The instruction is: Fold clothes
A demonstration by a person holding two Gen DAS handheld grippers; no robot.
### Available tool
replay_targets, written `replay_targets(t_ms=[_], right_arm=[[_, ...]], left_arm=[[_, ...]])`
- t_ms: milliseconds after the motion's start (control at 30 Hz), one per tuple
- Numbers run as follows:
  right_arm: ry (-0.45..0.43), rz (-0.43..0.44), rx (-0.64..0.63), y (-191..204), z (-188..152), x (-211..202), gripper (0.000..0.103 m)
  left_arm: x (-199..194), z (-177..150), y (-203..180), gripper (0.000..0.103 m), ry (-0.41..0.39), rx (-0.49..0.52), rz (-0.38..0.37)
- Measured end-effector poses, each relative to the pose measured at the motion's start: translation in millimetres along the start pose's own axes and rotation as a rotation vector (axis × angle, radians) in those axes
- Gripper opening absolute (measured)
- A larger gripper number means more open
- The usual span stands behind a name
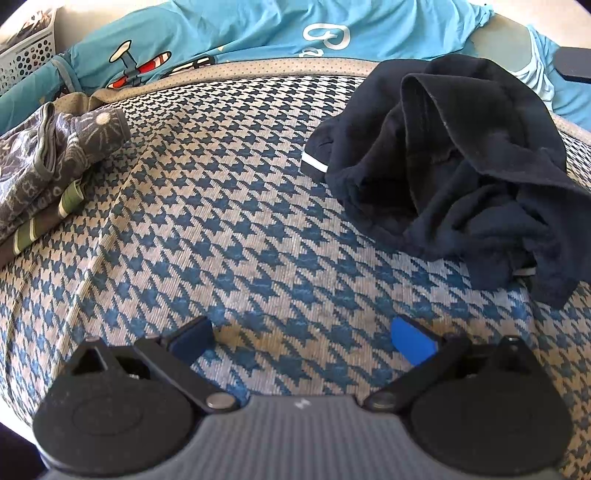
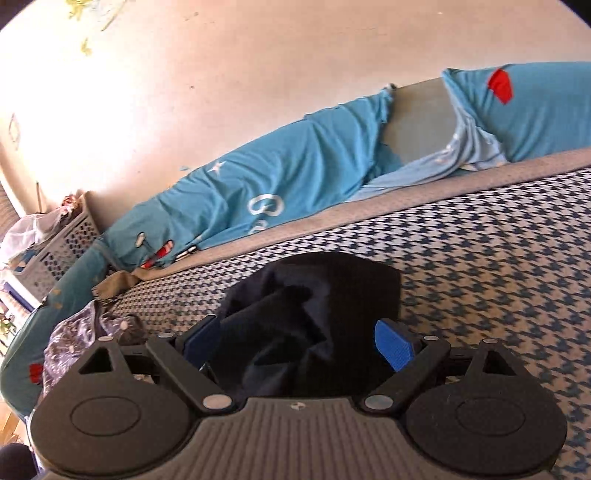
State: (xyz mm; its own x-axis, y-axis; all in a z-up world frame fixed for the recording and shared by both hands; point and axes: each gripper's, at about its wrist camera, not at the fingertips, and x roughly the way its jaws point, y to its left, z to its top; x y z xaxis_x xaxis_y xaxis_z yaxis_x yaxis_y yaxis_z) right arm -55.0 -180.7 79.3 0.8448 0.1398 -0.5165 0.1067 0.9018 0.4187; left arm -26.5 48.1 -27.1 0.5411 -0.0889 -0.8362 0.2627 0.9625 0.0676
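A crumpled dark navy garment [image 1: 443, 166] with a white stripe at one hem lies on the blue-and-white houndstooth bed cover [image 1: 240, 203], to the right in the left wrist view. My left gripper [image 1: 301, 332] hovers open over bare cover, short of the garment, with nothing between its fingers. In the right wrist view the same navy garment [image 2: 314, 295] lies bunched on the cover just ahead of and below my right gripper [image 2: 297, 332]. Its jaws stand wide and the blue pads [image 2: 393, 345] do not press on the cloth.
A grey patterned garment [image 1: 48, 158] rests on a striped one at the left edge; the patterned one [image 2: 74, 332] also shows in the right wrist view. Turquoise bedding [image 1: 258, 33] [image 2: 295, 177] lines the wall side. A perforated white basket [image 1: 26, 55] [image 2: 62, 251] stands beyond the bed's corner.
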Motion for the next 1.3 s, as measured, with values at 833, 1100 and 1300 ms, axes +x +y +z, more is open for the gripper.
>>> replay_targets(t_ms=[833, 1100, 1300], right_arm=[[0.294, -0.179, -0.011, -13.4, -54.7, 46.1, 0.098], [0.276, -0.179, 0.069, -20.2, -62.8, 21.8, 0.098], [0.248, -0.254, 0.007, -8.5, -80.5, -4.3, 0.098]], left_arm=[[0.4, -2.0, -0.7, 0.103, -0.017, 0.002, -0.006], [-0.1, -2.7, -0.2, 0.103, -0.026, 0.008, -0.01], [-0.5, -2.4, 0.1, 0.103, -0.026, 0.009, -0.013]])
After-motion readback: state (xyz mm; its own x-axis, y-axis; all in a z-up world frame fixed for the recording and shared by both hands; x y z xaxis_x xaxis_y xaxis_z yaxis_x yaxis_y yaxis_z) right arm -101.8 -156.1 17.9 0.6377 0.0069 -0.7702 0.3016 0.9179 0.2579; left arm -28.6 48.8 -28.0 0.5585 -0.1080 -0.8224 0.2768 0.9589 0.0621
